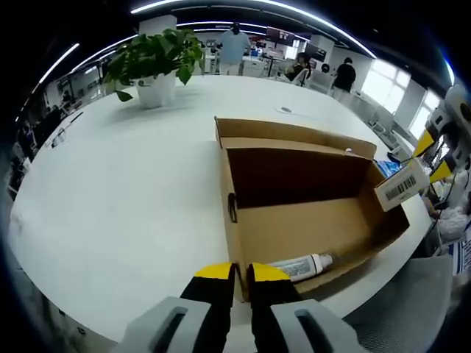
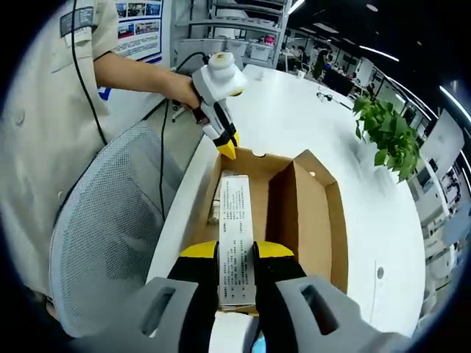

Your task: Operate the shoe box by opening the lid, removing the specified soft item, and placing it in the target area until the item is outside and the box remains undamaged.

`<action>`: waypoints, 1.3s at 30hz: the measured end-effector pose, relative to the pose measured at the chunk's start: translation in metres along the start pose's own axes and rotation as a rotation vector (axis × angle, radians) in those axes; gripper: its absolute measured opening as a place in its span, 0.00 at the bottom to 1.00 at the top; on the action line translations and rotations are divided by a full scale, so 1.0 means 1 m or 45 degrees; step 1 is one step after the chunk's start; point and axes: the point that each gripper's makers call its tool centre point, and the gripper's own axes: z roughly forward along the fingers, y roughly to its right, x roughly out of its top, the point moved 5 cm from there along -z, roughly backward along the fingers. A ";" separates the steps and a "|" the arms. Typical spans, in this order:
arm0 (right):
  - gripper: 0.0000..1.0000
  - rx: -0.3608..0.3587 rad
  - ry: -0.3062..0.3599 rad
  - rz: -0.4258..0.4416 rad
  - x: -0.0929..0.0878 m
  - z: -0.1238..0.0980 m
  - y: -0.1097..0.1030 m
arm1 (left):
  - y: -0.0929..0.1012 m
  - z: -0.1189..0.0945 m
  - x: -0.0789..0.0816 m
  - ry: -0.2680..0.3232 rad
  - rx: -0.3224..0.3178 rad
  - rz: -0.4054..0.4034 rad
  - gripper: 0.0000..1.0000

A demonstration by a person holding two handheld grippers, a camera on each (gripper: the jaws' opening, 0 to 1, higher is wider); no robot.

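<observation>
Inside open shoe box point(image 1: 309, 220): 1 tube point(image 1: 302, 265). Right claw point(image 2: 237, 254) clamps white carton point(image 2: 237, 243); left claw point(image 1: 234, 273) narrow.

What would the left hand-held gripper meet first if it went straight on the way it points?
Probably the near wall of the open cardboard box, just ahead of the left hand-held gripper; depth is unclear.
</observation>
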 end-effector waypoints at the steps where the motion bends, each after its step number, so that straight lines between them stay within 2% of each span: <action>1: 0.15 -0.002 -0.001 -0.007 0.000 -0.004 0.001 | 0.001 0.000 0.000 -0.001 0.001 0.000 0.07; 17: 0.15 -0.063 -0.033 -0.009 -0.021 -0.048 0.013 | 0.001 -0.001 0.000 -0.026 0.014 0.015 0.07; 32: 0.15 -0.099 -0.084 0.002 -0.047 -0.070 0.026 | 0.000 0.001 0.001 -0.036 0.013 0.007 0.07; 39: 0.15 -0.121 -0.125 0.010 -0.067 -0.081 0.034 | 0.000 0.002 0.001 -0.044 0.013 0.003 0.08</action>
